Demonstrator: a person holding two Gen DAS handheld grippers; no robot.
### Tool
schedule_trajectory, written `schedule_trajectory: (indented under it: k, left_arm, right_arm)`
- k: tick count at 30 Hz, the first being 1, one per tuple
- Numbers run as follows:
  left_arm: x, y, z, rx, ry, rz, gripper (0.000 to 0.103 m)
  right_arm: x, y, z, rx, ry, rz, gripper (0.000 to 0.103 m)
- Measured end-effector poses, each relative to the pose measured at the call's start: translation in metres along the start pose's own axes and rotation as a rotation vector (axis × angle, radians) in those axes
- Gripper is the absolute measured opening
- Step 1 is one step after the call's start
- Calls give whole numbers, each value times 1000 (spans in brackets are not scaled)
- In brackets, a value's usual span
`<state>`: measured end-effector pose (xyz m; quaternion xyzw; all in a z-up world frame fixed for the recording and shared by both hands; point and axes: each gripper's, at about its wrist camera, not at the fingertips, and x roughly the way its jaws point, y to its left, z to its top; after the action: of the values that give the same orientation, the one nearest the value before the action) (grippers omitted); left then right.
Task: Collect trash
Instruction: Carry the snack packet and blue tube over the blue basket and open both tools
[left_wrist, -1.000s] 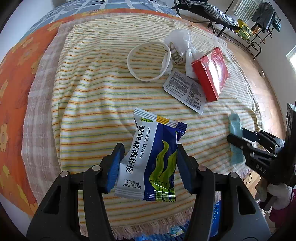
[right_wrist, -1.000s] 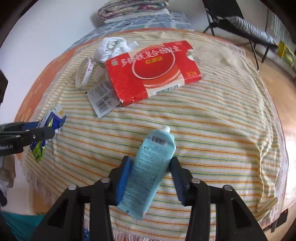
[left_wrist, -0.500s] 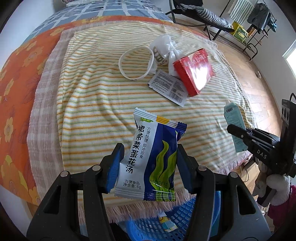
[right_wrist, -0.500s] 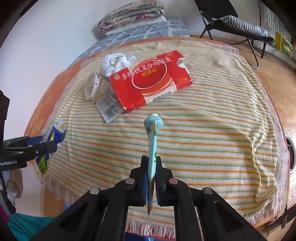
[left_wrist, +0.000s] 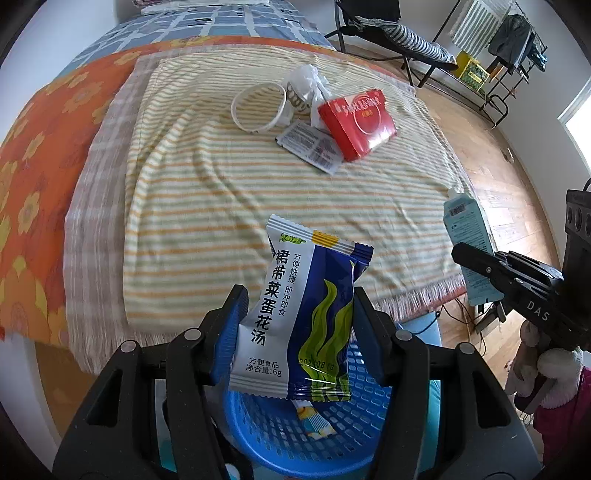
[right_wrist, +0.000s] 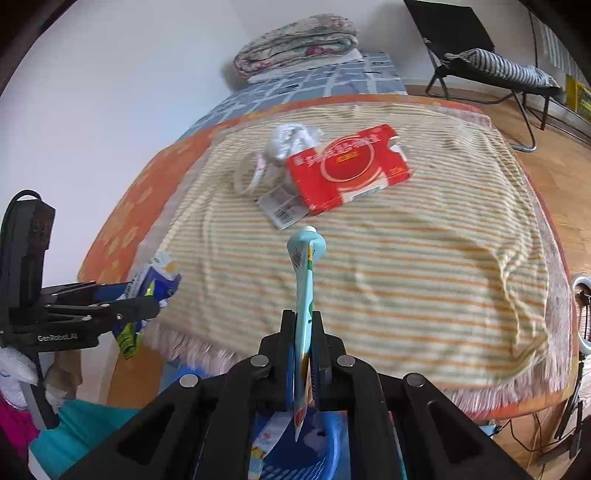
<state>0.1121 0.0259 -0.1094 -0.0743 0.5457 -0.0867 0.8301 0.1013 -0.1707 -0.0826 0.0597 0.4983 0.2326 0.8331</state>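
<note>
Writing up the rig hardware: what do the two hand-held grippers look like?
Both match: matte black scissor-style frames with silver pivot rivets and blue ribbed pads. The left hand-held gripper reads "GenRobot.AI" on its side in the right wrist view; the right hand-held gripper shows "DAS" lettering in the left wrist view. A black cable loops off the left unit's black block.

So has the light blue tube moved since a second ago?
Yes. The light blue tube, clamped in the right gripper, left the striped blanket and now hangs above the blue basket.

A blue-and-white soup packet (left_wrist: 303, 317) and a flattened pale blue tube (right_wrist: 303, 295) hang above the blue basket (left_wrist: 332, 424) past the bed's near edge. A red box (left_wrist: 356, 123), white ring (left_wrist: 258, 107), crumpled bag (left_wrist: 306, 88) and label (left_wrist: 310, 147) lie clustered toward the blanket's far edge.
</note>
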Motion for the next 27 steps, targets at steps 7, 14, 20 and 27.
schedule_trajectory:
  k: [7, 14, 20, 27]
  left_arm:
    - [-4, -13, -37, -11, 10, -1, 58]
    - [1, -21, -70, -38, 36, -13, 58]
    - [7, -22, -94, -72, 55, -17, 58]
    - [17, -20, -113, -91, 84, -3, 58]
  right_arm:
    - [-8, 13, -25, -22, 16, 30, 5]
    - [-8, 22, -52, -38, 54, 53, 5]
    - [-3, 34, -72, -74, 87, 61, 5]
    - [6, 44, -90, -91, 131, 79, 5]
